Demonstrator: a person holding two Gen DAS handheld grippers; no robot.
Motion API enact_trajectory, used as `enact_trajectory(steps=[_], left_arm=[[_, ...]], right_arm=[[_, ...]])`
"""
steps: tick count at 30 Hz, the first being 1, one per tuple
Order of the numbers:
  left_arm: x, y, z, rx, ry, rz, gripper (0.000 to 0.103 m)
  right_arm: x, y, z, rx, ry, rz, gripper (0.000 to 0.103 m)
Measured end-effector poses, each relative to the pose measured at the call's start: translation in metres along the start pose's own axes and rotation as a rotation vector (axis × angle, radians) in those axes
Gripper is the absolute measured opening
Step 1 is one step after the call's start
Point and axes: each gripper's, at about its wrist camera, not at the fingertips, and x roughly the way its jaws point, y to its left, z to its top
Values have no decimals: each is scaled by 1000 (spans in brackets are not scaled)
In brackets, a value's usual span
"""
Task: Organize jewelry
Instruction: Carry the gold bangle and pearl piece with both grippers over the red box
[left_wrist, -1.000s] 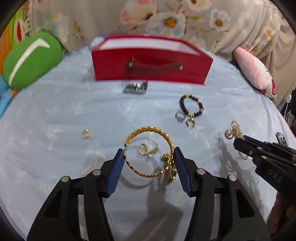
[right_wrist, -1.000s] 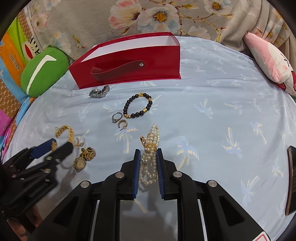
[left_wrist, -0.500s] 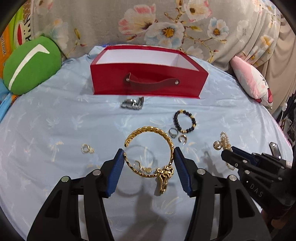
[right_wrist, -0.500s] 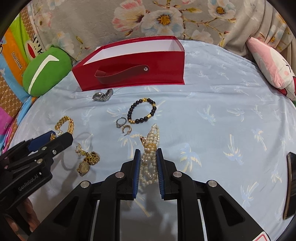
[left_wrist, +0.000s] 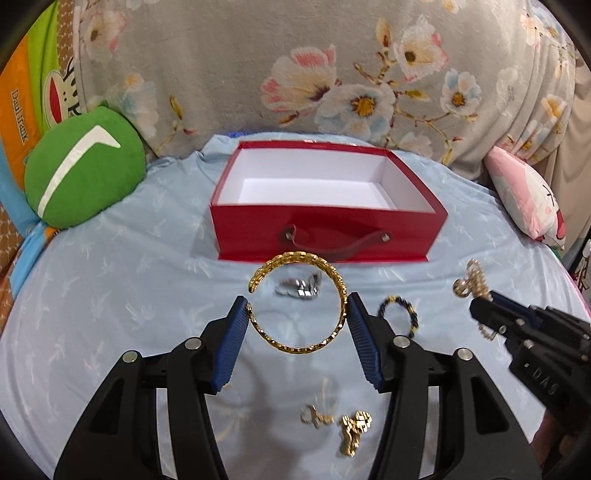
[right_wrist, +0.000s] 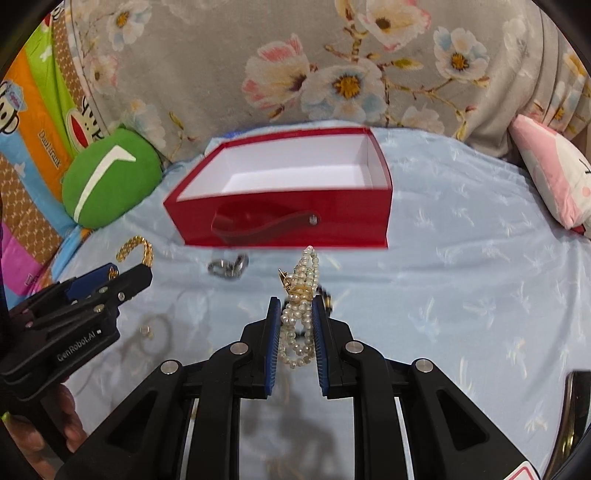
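The left hand-held gripper (left_wrist: 297, 319) has its blue pads pressed on either side of the gold bangle (left_wrist: 299, 301), carrying it clear of the bed, and the right hand-held gripper (right_wrist: 294, 325) is clamped on the pearl bracelet (right_wrist: 300, 314), strands dangling between its fingers. Both pieces hang in the air just short of the red box (left_wrist: 325, 236), which sits open with a bare white floor, so by the look of it nothing has been stowed yet. That puts the job at an early stage: two pieces on their way, the rest waiting.

And there's plenty waiting on the blue bedsheet (left_wrist: 110, 295): a silver watch (left_wrist: 299, 288) in front of the box, a dark beaded bracelet (left_wrist: 400, 314) beside it, a gold watch (left_wrist: 352, 430) and small gold earrings (left_wrist: 314, 421) nearer the camera.

The left view alone shows the beaded bracelet and gold watch plainly; in the right view the pearls hide the beads. The right view adds the holder's fingers (right_wrist: 70, 424) beneath the left tool.
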Motion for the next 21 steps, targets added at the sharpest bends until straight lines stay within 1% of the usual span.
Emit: enact_trajectory(steps=[4,7,10,15,21], left_arm=[[9,4,25,8,-27,32,53],[18,7,47,8,-41,50,53],[28,8,71,21,-62,73,53],[52,11,106,21,-72,97,53],[93,13,135,23,-55,122,53]], right_arm=[[8,-2,32,-6,-34,8,16],[19,-4,58,-7,-43,25,16],[36,-5,81,-21,-51,19,16],[74,-14,116,8,-17,55,16],[120,-20,145,29,18,56,16]])
